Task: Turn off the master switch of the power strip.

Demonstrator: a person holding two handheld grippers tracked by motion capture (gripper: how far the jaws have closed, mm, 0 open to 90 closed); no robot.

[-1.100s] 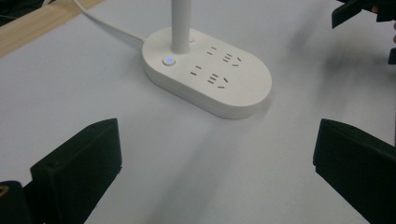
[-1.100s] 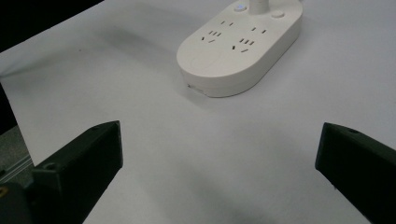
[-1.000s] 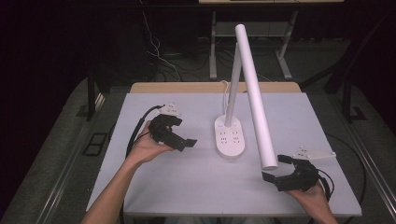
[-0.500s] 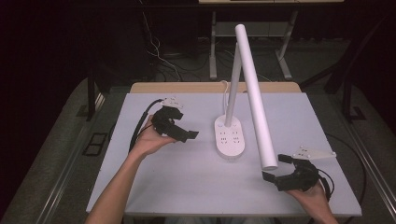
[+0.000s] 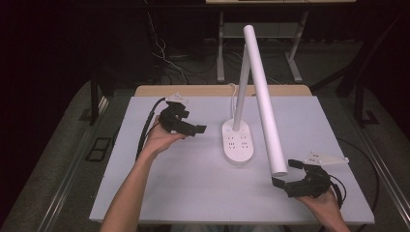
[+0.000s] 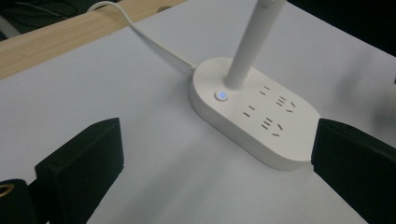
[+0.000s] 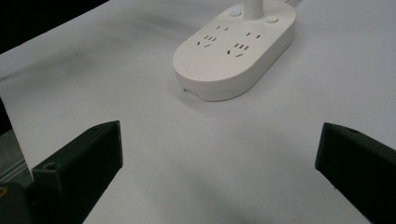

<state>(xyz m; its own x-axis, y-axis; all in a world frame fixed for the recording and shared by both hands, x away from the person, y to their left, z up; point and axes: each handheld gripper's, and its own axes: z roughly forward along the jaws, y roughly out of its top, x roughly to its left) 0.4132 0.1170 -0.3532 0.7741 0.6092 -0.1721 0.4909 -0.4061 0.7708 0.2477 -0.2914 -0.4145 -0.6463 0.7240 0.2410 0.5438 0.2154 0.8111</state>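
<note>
The left gripper (image 5: 191, 126) has its 2 black jaws spread wide with nothing between them, held above the white table (image 5: 183, 193) left of the lamp base (image 5: 237, 141). In the left gripper view the base lies ahead between the jaws, not touching them. The right gripper (image 5: 288, 175) is likewise spread and empty, near the table's front right corner, just below the free end of the lamp head (image 5: 263, 104).

No brand or readable writing shows. The oval base carries 4 socket groups and a small button glowing blue (image 6: 221, 95) beside the stem (image 6: 253, 39).

A white cord (image 6: 149, 43) runs from the base toward the wooden strip (image 6: 70, 35) at the table's far edge. The slanted lamp head crosses over the base's right side in the high view. Beyond the table, cables and metal legs sit in darkness, hard to make out.
</note>
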